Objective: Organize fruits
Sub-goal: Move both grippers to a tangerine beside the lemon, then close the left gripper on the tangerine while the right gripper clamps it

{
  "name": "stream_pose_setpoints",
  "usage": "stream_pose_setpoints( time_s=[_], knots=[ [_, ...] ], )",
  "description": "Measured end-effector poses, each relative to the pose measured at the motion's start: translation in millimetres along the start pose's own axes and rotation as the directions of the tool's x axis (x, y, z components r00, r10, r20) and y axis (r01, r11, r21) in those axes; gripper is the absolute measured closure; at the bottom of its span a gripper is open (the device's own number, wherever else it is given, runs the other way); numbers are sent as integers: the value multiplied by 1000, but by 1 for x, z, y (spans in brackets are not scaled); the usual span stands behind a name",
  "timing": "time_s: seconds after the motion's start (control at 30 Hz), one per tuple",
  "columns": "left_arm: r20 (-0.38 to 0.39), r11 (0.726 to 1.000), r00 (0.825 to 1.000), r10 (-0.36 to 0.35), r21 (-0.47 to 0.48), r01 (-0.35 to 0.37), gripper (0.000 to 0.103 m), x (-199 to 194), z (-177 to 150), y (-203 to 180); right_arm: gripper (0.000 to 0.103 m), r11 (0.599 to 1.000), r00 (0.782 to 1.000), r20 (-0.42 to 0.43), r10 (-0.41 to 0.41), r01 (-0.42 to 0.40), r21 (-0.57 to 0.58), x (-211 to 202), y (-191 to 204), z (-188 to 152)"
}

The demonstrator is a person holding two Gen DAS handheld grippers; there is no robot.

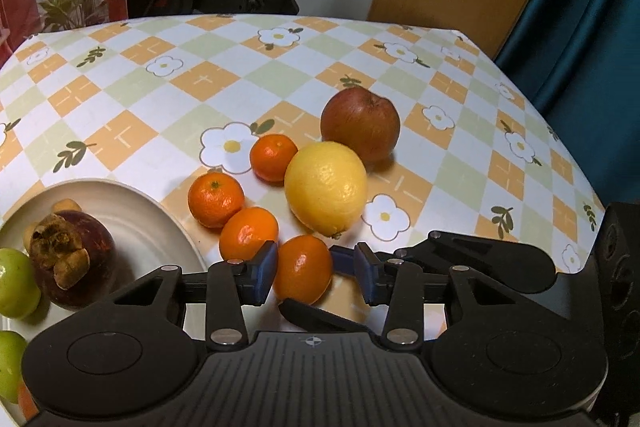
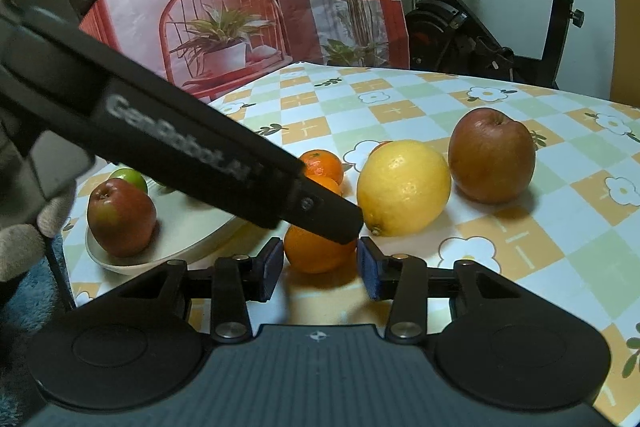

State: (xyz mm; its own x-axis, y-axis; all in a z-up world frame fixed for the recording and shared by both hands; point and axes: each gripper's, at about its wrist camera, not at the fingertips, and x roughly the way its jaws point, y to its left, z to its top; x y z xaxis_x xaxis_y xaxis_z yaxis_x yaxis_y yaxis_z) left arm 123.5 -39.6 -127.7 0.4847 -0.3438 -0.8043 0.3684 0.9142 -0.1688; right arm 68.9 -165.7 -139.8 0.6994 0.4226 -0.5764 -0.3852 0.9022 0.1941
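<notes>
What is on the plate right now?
On the plate: a mangosteen, two green fruits, and a red apple at its edge. The left gripper's body covers the plate's near part, so more could lie there.

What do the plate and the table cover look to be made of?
Plate: probably glazed ceramic, possibly melamine; cream, smooth, with a soft sheen and a thick rounded rim. Table cover: likely wipe-clean vinyl or oilcloth; the printed checks and flowers lie flat and faintly glossy, and no weave shows.
</notes>
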Motion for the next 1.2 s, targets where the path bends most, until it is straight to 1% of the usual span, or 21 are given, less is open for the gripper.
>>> stream_pose_setpoints(
  time_s=[0.1, 0.23, 0.37, 0.47, 0.6, 0.73, 0.93, 1.0, 1.03, 1.2],
  knots=[
    [2, 1000, 1000, -2, 1, 2, 59, 0, -1, 1, 59, 1000, 1000, 1, 7, -7, -1, 1, -2, 1],
    [5, 999, 1000, -29, -27, 29, 59, -5, -3, 3, 58, 1000, 1000, -1, 18, -18, 8, 2, -3, 2],
    [10, 999, 999, -46, -21, 47, 59, -8, -6, -1, 57, 1000, 1000, -13, 15, -15, 7, 3, -3, 2],
    [17, 998, 999, -51, -40, 51, 59, -9, -7, 2, 59, 1000, 1000, -15, 14, -14, 11, 3, -3, 2],
    [31, 996, 999, -25, -81, 27, 59, -8, -8, 10, 60, 1000, 1000, -14, 16, -16, 7, 3, -2, 3],
    [16, 994, 1000, -25, -107, 27, 59, -3, -9, 17, 60, 1000, 1000, -16, 16, -16, -1, 4, -1, 3],
    [0, 994, 999, -47, -97, 46, 59, 4, -13, 13, 60, 1000, 1000, -16, 18, -18, 4, 2, -1, 2],
    [-4, 993, 999, -46, -105, 45, 61, 6, -15, 13, 60, 1000, 1000, -17, 19, -19, 5, 2, -1, 2],
    [-4, 993, 999, -44, -109, 43, 65, 6, -16, 14, 60, 1000, 1000, -17, 20, -20, 6, 2, -1, 2],
    [4, 993, 999, -39, -109, 39, 66, 6, -17, 14, 59, 1000, 1000, -18, 23, -23, 9, 2, -1, 2]
  ],
)
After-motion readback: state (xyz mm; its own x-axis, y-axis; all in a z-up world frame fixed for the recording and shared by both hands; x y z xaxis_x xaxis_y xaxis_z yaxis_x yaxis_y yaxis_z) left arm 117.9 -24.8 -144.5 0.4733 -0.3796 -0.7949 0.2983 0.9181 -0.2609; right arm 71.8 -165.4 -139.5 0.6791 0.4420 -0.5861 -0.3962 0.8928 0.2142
